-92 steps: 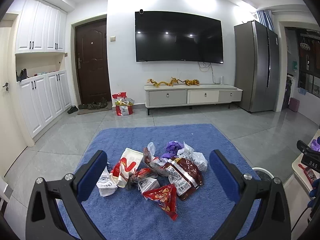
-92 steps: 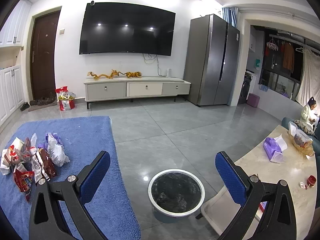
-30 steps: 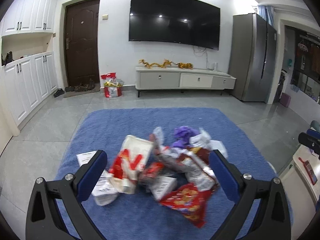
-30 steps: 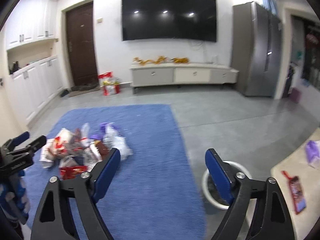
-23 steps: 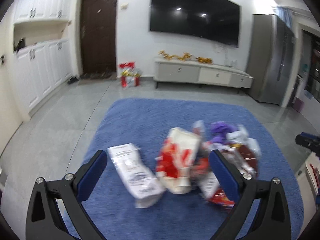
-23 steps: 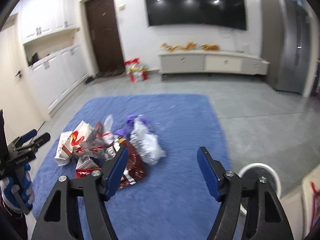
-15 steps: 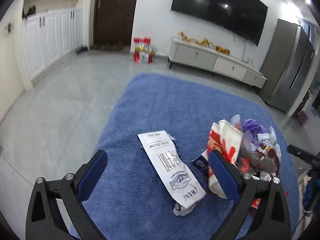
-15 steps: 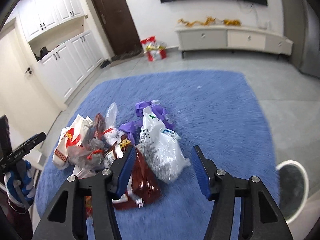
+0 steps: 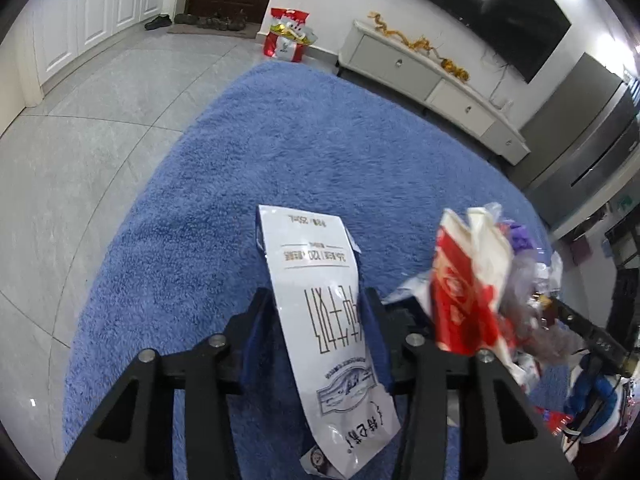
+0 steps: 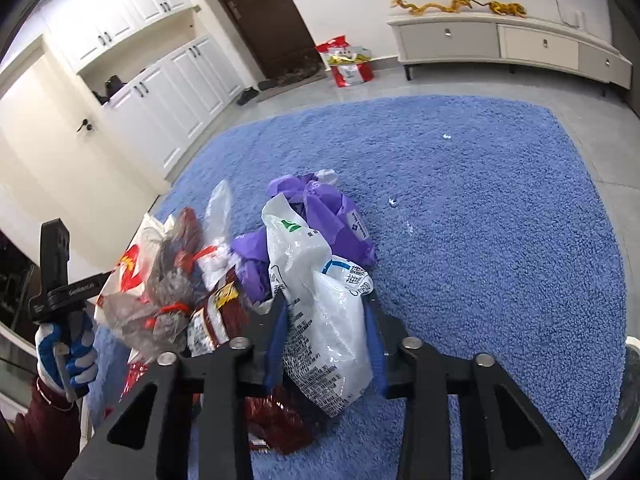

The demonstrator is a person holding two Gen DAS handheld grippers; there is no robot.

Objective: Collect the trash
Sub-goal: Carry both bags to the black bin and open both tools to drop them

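A pile of wrappers lies on a blue rug. My left gripper points down at the pile's left end. Its jaws are closing, and the pads touch both edges of a long white printed packet lying flat. A red and white bag stands just to its right. My right gripper is at the pile's right end, jaws closing on a crinkled white plastic bag. Behind that bag sits a purple bag. To its left lies a dark red packet.
A round bin's white rim shows at the lower right, off the rug. A gloved hand holds the other gripper at the left. A TV cabinet, a red gift bag and white cupboards line the walls.
Both grippers have tipped down and sunk toward the pile. The left one swung to the white packet and narrowed around it. The right one narrowed around the white plastic bag.
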